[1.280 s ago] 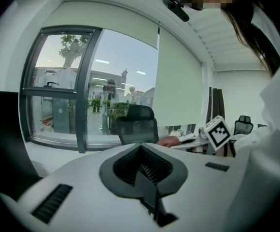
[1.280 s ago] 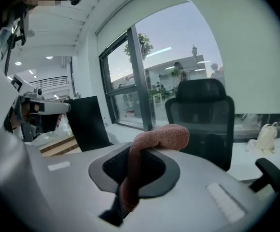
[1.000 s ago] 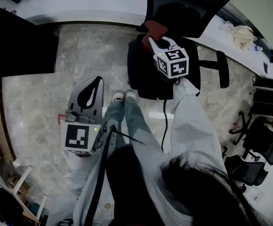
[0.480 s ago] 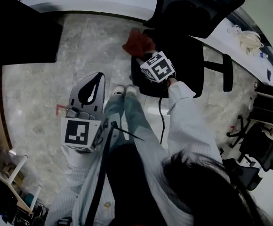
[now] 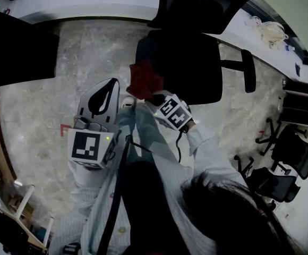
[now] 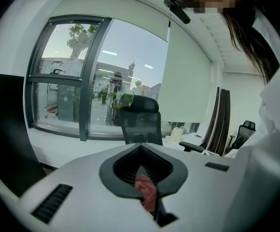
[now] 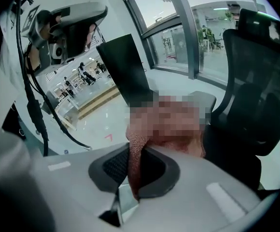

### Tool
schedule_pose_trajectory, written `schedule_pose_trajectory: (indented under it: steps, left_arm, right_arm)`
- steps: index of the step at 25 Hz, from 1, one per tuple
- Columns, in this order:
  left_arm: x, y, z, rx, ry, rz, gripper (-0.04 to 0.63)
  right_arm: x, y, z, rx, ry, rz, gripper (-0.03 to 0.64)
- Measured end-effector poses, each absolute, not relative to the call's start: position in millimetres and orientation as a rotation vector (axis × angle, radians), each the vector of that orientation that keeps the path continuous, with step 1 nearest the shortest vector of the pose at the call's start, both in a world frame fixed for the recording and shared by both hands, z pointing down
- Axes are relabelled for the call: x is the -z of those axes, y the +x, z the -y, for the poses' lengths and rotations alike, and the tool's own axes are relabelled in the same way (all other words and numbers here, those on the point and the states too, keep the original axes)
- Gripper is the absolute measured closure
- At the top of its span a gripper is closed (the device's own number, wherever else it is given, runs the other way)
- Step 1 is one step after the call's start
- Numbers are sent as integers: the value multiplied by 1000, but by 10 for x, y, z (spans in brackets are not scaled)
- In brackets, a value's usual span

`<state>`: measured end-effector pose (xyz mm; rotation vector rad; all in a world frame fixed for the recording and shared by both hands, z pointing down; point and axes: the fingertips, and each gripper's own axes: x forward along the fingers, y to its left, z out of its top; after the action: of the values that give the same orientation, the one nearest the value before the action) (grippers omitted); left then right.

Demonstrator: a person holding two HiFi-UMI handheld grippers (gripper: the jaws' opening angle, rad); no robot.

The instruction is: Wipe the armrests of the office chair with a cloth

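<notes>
A black office chair (image 5: 188, 68) stands in front of me, its right armrest (image 5: 248, 70) sticking out on the far side. My right gripper (image 5: 151, 95) is shut on a red cloth (image 5: 143, 78) at the chair's left front corner. In the right gripper view the cloth (image 7: 136, 163) hangs pinched between the jaws of that gripper (image 7: 141, 148), with a grey armrest pad (image 7: 205, 100) just behind it; whether they touch I cannot tell. My left gripper (image 5: 110, 85) hovers shut and empty over the floor, left of the cloth. In its own view the left gripper (image 6: 140, 149) faces the chair (image 6: 141, 124).
A dark desk panel (image 5: 16, 49) stands at the left. A white ledge (image 5: 90, 4) runs along the windows behind the chair. Other office chairs (image 5: 297, 153) stand at the right beside a desk. My legs and a dangling cable (image 5: 179, 142) are below the grippers.
My right gripper has carried the red cloth down and to the left, from over the chair's seat to its left front corner. The left gripper has barely moved.
</notes>
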<state>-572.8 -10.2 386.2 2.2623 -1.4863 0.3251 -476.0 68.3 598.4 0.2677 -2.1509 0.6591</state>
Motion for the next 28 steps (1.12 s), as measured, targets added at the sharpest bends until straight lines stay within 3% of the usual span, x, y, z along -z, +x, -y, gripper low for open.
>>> schedule_pose_trajectory:
  steps: [18,28]
  left_arm:
    - [-4059,-6255,-120,-362,2115,1607,591]
    - [-3988,-6161,-40,-334,2165,1565,592]
  right_arm:
    - [-6332,-4801,1609,-612,765,2048,592]
    - [-6188,-4933,562,-660,464,2068,594]
